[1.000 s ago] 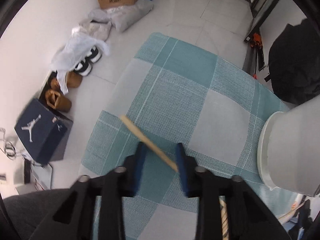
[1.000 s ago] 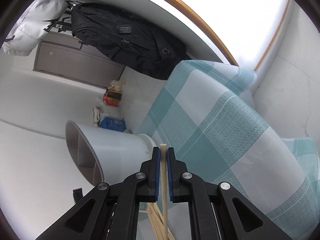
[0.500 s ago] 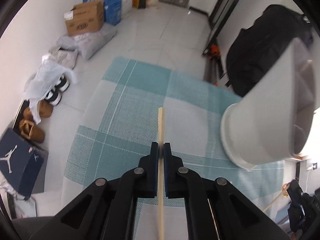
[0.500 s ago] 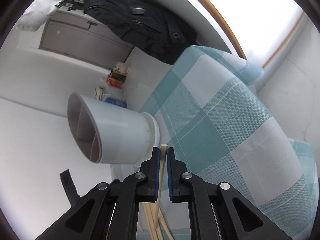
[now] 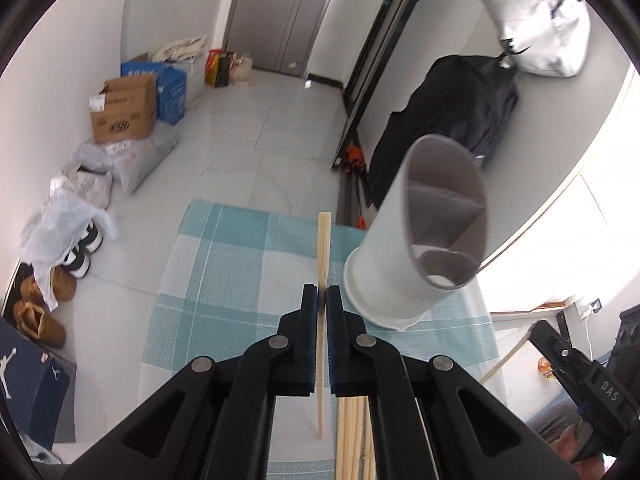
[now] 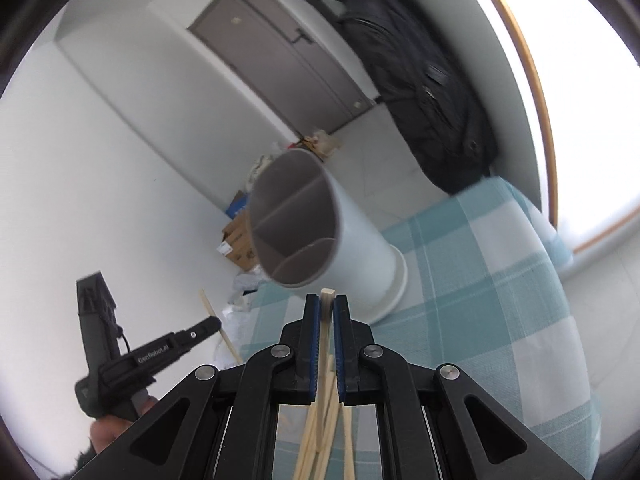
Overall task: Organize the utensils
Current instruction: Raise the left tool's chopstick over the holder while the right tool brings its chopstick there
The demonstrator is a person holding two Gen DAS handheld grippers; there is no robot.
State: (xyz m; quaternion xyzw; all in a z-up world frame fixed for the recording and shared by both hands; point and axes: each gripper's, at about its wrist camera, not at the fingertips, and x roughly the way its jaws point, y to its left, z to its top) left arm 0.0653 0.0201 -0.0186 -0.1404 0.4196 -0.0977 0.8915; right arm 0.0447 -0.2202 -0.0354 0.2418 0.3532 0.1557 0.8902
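My left gripper is shut on a pale wooden chopstick that sticks out ahead of the tips, lifted over the teal checked tablecloth. Just right of it stands the white divided utensil holder, its mouth open toward me. My right gripper is shut on another chopstick, its tip close below the holder rim. Several loose chopsticks lie on the cloth under it. In the right wrist view the left gripper shows at the left with its chopstick.
The table ends past the cloth on the far and left sides. On the floor below are cardboard boxes, bags and shoes. A black backpack hangs by the wall right of the holder. A person's hand holds the left gripper.
The left gripper closed on a chopstick that lay across its jaws and raised it, pointing it forward. Both grippers rose and turned, and the holder's mouth came into view.
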